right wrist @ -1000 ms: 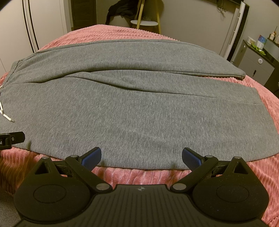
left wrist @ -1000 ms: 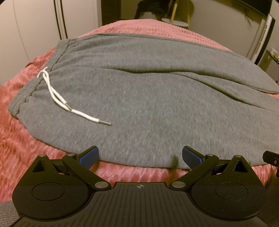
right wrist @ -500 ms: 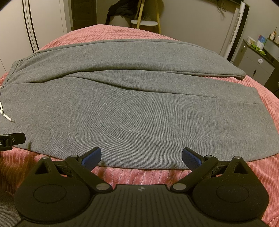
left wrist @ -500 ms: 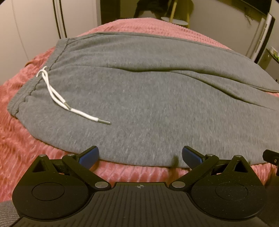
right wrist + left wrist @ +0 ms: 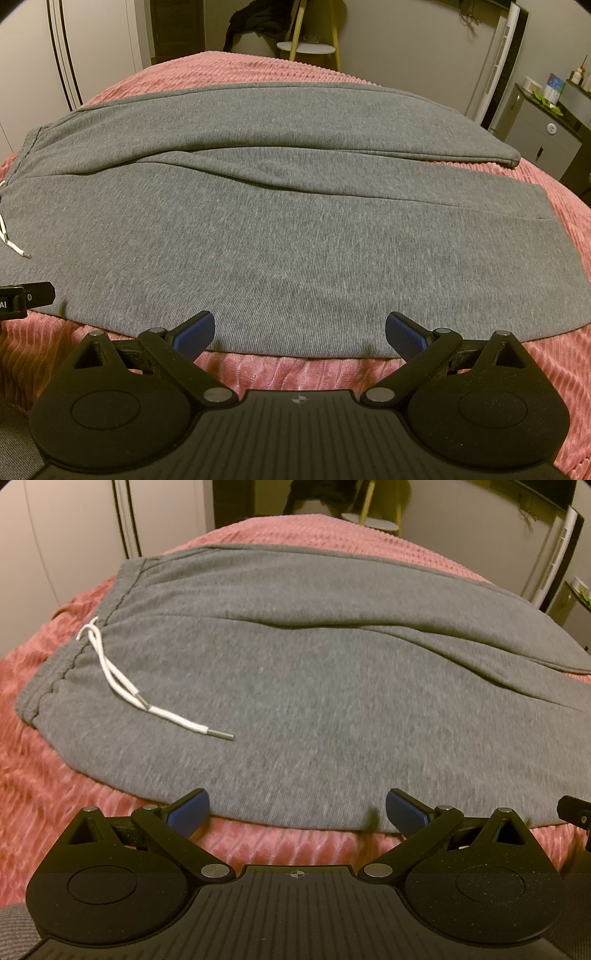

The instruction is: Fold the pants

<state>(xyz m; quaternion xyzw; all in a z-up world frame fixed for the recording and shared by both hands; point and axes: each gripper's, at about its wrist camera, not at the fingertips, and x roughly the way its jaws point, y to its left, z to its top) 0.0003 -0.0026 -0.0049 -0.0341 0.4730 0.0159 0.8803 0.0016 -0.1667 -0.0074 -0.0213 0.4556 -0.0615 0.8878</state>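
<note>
Both the left gripper and right gripper are hovering spread open, barely shifted, at the gray sweatpants' near edge, nothing grasped.

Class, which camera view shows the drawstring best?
The left wrist view: the whole drawstring lies on the pants from waistband to metal tip. The right wrist view catches only its end at the left edge.

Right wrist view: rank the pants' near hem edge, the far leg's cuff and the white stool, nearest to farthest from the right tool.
1. Near hem edge: just ahead of the open right tool, on the blanket.
2. Far leg's cuff: upper right, across the pants.
3. White stool: beyond the bed, top centre.
</note>
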